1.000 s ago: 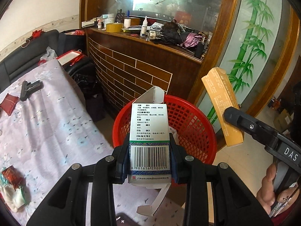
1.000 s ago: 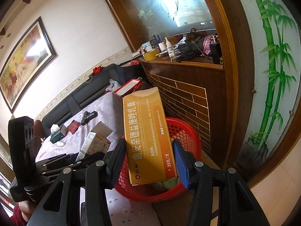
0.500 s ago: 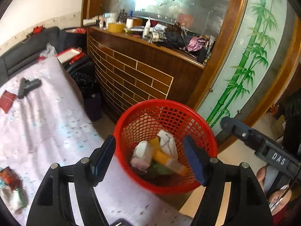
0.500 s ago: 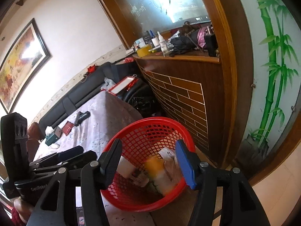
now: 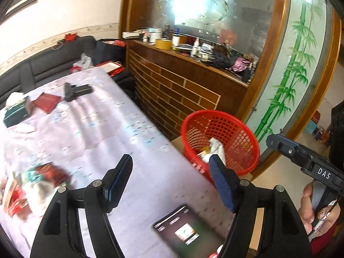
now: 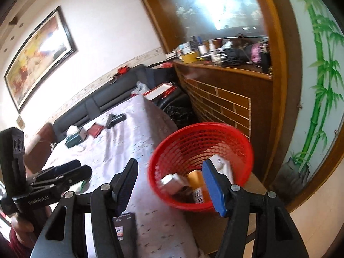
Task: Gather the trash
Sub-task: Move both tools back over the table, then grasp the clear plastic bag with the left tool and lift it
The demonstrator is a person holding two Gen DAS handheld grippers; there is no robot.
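A: Where's the trash sitting?

B: In the red basket (image 6: 201,165), which stands on a low cardboard-coloured surface just past the table's end, near the brick-patterned counter (image 6: 223,99). Inside lie a white carton (image 6: 222,166), an orange box (image 6: 196,181) and a pale box (image 6: 174,182), tumbled together. The picture is smeared there, so I can't say exactly how they overlap.

A: And from the other camera?

B: The same red basket (image 5: 219,142) shows on the right, with the white carton (image 5: 216,148) poking up inside it. More litter lies on the table's floral cloth (image 5: 103,133): a heap of red-and-white wrappers (image 5: 32,189) near the left edge, blurred beyond telling apart.

A: The grippers?

B: The left gripper (image 5: 171,180) has its fingers spread wide with nothing between them, above the cloth. The right gripper (image 6: 169,182) is likewise spread and empty, its blue-padded finger in front of the basket's near rim. Each shows in the other's camera, held in a hand.

A: Anything else on the table?

B: A dark packet (image 5: 187,232) just below the left gripper, a black object (image 5: 76,90) at the far end, a red card (image 5: 46,104) beside it, and a green tissue box (image 5: 16,112). A black sofa (image 6: 96,105) runs behind, under a framed painting (image 6: 38,53).
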